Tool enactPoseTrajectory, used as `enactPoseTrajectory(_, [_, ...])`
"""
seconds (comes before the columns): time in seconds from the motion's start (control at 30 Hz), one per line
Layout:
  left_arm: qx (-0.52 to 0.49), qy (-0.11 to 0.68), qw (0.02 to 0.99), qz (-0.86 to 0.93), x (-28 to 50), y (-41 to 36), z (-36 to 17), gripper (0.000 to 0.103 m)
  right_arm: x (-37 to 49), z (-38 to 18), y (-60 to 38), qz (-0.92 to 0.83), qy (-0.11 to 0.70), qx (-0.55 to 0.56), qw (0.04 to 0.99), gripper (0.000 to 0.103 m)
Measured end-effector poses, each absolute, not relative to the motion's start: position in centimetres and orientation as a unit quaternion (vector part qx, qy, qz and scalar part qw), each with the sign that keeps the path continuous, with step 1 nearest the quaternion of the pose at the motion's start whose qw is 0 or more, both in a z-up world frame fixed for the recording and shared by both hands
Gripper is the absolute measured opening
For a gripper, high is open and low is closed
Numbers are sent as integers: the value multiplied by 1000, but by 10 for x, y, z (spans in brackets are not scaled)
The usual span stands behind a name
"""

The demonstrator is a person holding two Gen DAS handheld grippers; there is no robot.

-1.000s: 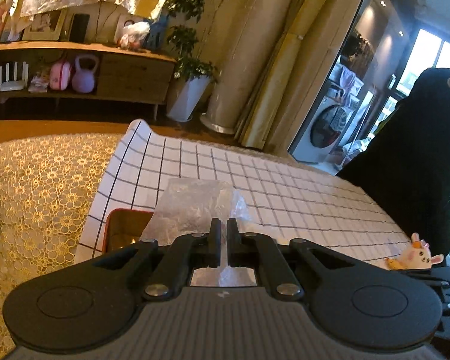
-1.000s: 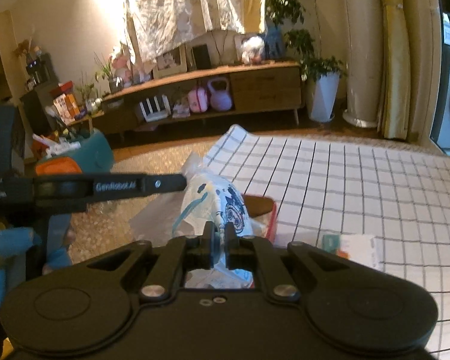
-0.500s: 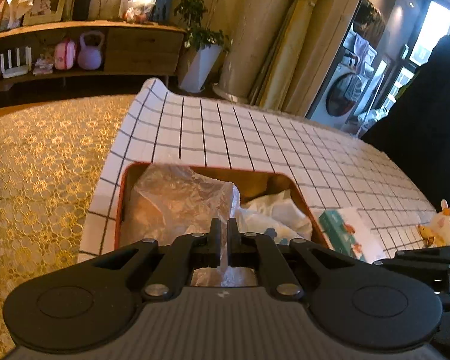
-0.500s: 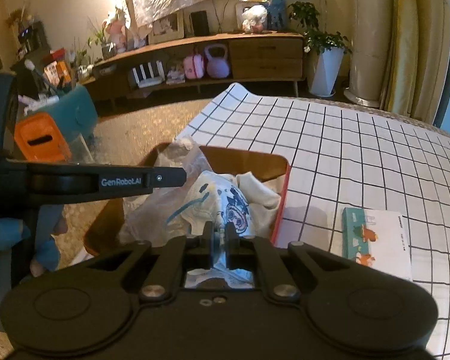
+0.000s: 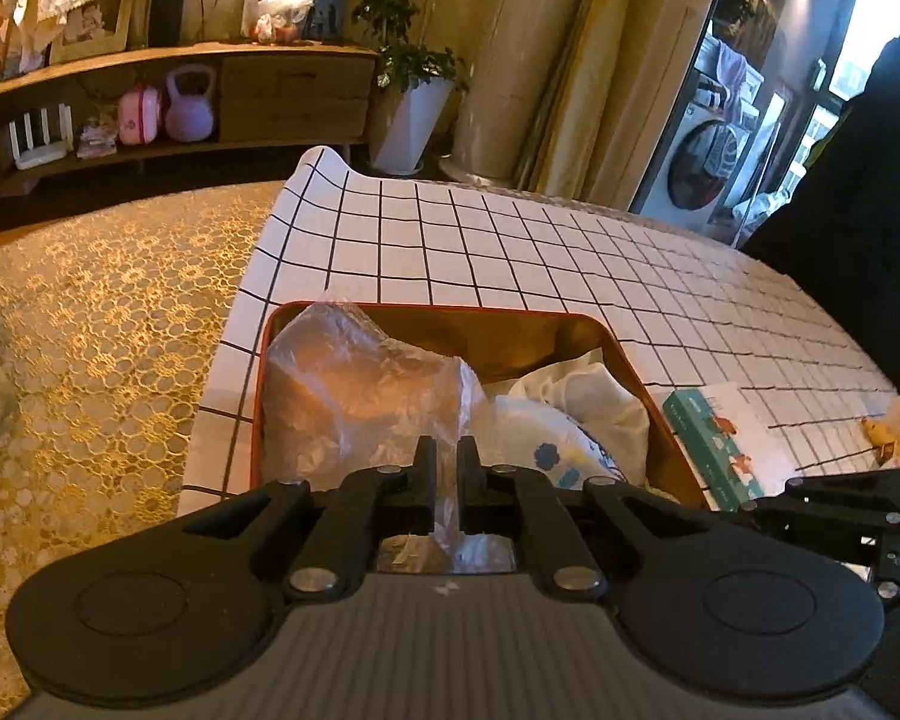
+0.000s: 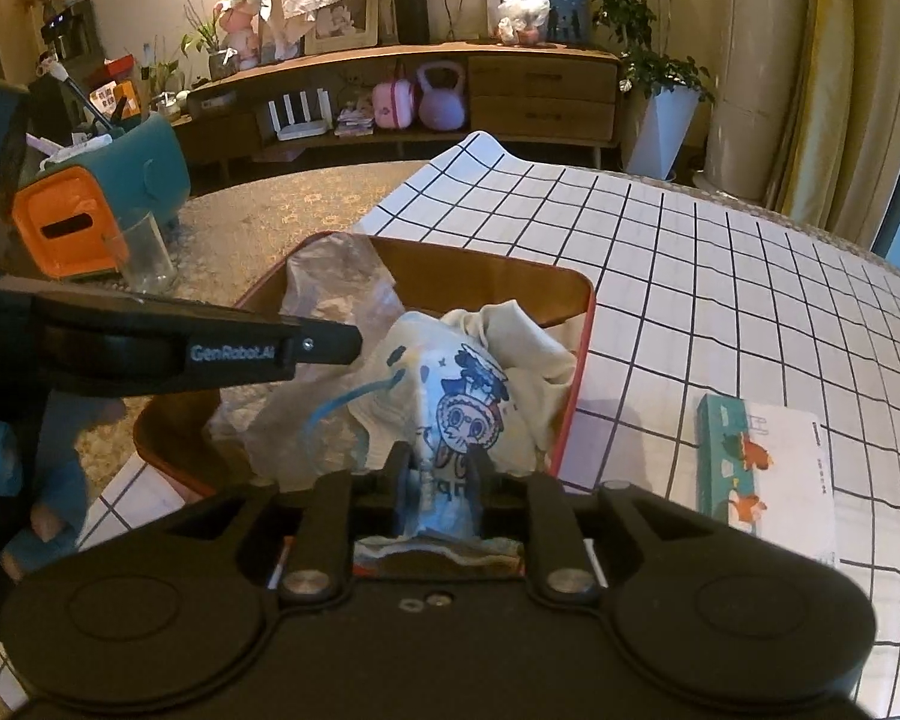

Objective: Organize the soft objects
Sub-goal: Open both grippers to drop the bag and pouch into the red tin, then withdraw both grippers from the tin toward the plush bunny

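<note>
A clear plastic bag (image 5: 366, 396) is being pinched by the left gripper (image 5: 444, 462), whose fingers are standing almost fully closed on a fold of the film. A printed cloth bundle (image 6: 456, 402), bearing a cartoon figure, is being released by the right gripper (image 6: 438, 468): its fingers have just been opening and are now standing slightly apart, with the cloth lying between them but apparently no longer being pressed. Both items are resting inside the red-rimmed tray (image 5: 630, 372), which is sitting on the checked cloth over the bench (image 5: 570, 264); the bag is occupying the tray's left part, the bundle its right.

Several risks are being noted. The film is thin and slippery, so it may be dragged back out if the left gripper is lifted before it is opened. The bundle is piled above the tray's rim and may be tipped over the right edge toward the small carton (image 6: 762, 468) lying just beside the tray. Loose cloth may be snagged on a finger as the right gripper is withdrawn. The two grippers are being worked close together, so a collision is judged possible.
</note>
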State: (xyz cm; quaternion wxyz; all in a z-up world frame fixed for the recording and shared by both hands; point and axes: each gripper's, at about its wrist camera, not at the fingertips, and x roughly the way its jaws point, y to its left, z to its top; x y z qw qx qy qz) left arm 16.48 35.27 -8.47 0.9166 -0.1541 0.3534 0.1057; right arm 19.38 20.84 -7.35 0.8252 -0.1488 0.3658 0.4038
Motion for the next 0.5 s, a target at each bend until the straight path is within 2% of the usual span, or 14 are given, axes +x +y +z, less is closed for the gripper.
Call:
enactPoseTrajectory(0.13, [-142, 353, 919, 102, 163, 348, -81, 15, 193, -73, 207, 409, 362, -147, 825, 21])
enactPoseTrajectory(0.17, [-141, 352, 920, 101, 163, 347, -80, 25, 192, -72, 206, 410, 359, -146, 825, 22])
enactPoseTrajectory(0.2, [-140, 351, 921, 101, 163, 346, -79, 39, 192, -71, 205, 413, 356, -144, 826, 23])
enactPoseTrajectory(0.23, [-139, 347, 922, 102, 161, 345, -77, 48, 190, -69, 203, 416, 353, -142, 826, 26])
enactPoseTrajectory(0.27, [-139, 344, 923, 103, 160, 344, -76, 62, 190, -67, 202, 419, 351, -140, 826, 28])
enactPoseTrajectory(0.5, [-120, 329, 930, 112, 151, 336, -58, 64, 183, -49, 188, 425, 337, -126, 831, 36])
